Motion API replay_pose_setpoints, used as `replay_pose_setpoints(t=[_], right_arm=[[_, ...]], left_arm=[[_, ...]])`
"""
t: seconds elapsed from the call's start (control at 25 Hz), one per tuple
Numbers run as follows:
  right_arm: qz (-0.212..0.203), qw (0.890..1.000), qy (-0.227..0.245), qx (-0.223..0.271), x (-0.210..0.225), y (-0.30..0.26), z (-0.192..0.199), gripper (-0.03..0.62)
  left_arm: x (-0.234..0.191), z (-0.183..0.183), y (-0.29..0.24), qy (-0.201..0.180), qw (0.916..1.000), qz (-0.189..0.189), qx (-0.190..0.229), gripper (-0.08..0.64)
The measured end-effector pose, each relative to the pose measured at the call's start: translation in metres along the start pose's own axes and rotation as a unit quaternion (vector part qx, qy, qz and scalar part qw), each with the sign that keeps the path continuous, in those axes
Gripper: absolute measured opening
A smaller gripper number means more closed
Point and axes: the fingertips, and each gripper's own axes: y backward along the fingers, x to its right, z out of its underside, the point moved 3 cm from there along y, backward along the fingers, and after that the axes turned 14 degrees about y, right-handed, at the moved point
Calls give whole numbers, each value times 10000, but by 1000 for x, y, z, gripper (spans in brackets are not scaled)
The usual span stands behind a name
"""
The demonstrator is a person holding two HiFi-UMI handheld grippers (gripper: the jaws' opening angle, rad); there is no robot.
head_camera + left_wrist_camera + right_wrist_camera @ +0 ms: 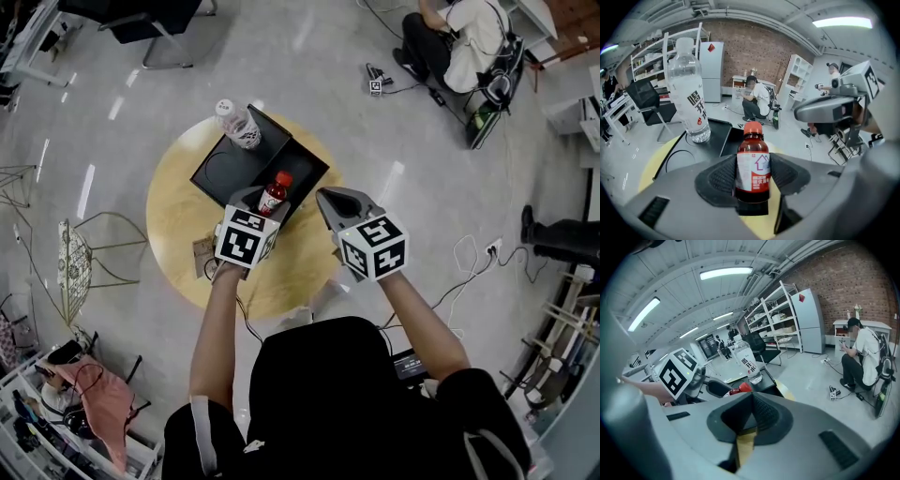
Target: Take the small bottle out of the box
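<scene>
Left gripper view, centre of the frame: the left tool (752,174) closed on the small bottle (752,161), with ribbed dark pads (723,178) pressed on its label from both sides. Holds it upright, long axis vertical, red cap on top, brown see-through body, white and red label. Behind it, in the upper left of the frame, a tall clear water bottle (688,89) upright on the black box (717,136).

In the head view, at the centre: the small bottle at the near edge of the open black box, about where box and round yellow desk (178,234) meet. Hard to tell whether fully clear of the box wall; probably lifted out, or nearly so.

Right tool (330,199) just to the right of the small bottle in that view, apart from it. In the right gripper view, pads meeting at the tips, nothing between them, only a strip of yellow desk through the slit below.

For the coming move, probably: carry the small bottle toward the lower part of the frame, away from the black box, and set it on bare wood. No need of the right tool. Smooth round body, so some risk of turning in the pads if tilted.
</scene>
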Motion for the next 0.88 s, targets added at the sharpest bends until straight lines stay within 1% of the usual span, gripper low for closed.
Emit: replay_pose_setpoints(t=[0.2, 0.56, 0.72, 0.88], right_arm=[[26, 9995, 318, 84, -24, 10, -15, 2], [233, 9971, 633, 362, -57, 40, -35, 2], [344, 9952, 732, 543, -71, 57, -46, 2], [414, 9932, 839, 694, -90, 74, -52, 2]], left_arm=[[11, 0, 35, -28, 9992, -52, 399, 224], [37, 4, 94, -38, 9938, -6, 1114, 224], [47, 10, 123, -9, 9894, 18, 1450, 224], [59, 16, 154, 3, 9826, 42, 1857, 224]])
